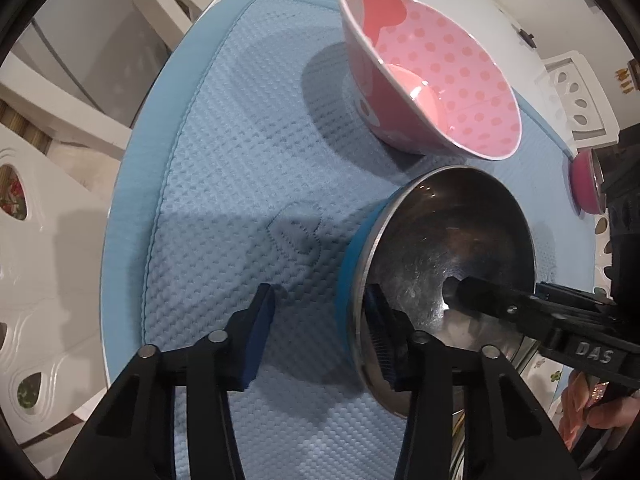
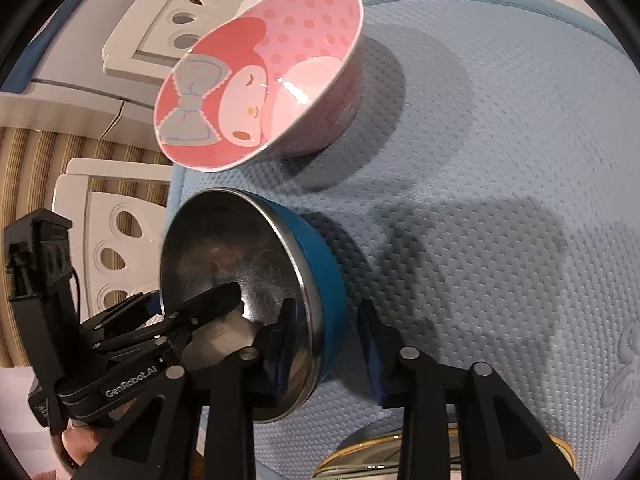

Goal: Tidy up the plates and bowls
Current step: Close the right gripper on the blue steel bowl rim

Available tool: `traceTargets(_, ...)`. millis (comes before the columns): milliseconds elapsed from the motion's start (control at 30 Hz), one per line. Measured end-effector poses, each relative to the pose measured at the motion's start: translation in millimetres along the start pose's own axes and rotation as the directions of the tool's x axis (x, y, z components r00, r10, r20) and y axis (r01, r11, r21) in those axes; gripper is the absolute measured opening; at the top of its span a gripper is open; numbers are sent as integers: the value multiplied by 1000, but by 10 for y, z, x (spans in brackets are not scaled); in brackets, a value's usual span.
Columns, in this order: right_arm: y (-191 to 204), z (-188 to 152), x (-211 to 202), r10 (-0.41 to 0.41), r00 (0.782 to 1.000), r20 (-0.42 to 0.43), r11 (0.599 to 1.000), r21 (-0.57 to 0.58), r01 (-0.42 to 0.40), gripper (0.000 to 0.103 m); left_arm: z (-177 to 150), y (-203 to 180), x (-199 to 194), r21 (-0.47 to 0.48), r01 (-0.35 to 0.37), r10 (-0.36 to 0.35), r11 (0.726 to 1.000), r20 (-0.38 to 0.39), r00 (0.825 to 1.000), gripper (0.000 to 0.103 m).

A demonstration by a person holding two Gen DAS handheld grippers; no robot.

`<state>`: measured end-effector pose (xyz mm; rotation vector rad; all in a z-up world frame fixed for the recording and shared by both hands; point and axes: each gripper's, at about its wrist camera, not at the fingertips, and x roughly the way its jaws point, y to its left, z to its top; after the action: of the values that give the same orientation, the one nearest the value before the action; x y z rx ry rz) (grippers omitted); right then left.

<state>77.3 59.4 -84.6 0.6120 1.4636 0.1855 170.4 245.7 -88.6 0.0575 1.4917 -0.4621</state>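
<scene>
The steel bowl with the blue outer wall (image 1: 448, 276) is sitting on the blue quilted mat (image 1: 224, 184), near its front part, and both tools are straddling its rim from opposite sides, apparently so it can be lifted level without tipping. The left gripper (image 1: 320, 336) is standing spread, one pad on the mat outside the blue wall and the other inside the steel bowl; whether its pads are touching the wall yet, I cannot tell. The right gripper (image 2: 326, 344) is likewise spread across the near rim, one finger inside, one outside, not pressed onto it. Just beyond, the pink cartoon bowl (image 2: 264, 80) is resting upright on the same mat, close beside the steel bowl but apart from it, probably waiting as a nesting partner. At the mat's edge in the left view a small magenta bowl (image 1: 585, 184) is partly showing, and a gold-rimmed dish (image 2: 372, 454) is peeking in below the right gripper. White perforated chairs (image 2: 120, 248) are surrounding the table.
</scene>
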Motion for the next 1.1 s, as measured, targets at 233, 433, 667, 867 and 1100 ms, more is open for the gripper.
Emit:
traceTargets(233,57,-61,47,-19,1000,22,1000,-6,19,15,-46,-133,-70,1,16,-16,1000,16,1000,19)
traceTargets(433,103,-146,-35,-4,1000,9,999,-42,5,15,-114,-238,-166,-45,-6,8,999,38,999,19)
traceTargets(667,114,-223,-308,34,999,19,997,-65,-33,16,-210,-323,-448,-101,-23,28,995,49,998,19)
traceTargets(867,97,-293,-588,92,995,45,993,-77,-88,16,-264,-512,-687,-109,-51,61,993,91,994,19)
traceTargets(1100,71,-399,-912,117,990,83,990,-91,-109,17,-284,-808,-833,-100,-73,86,992,123,989,19)
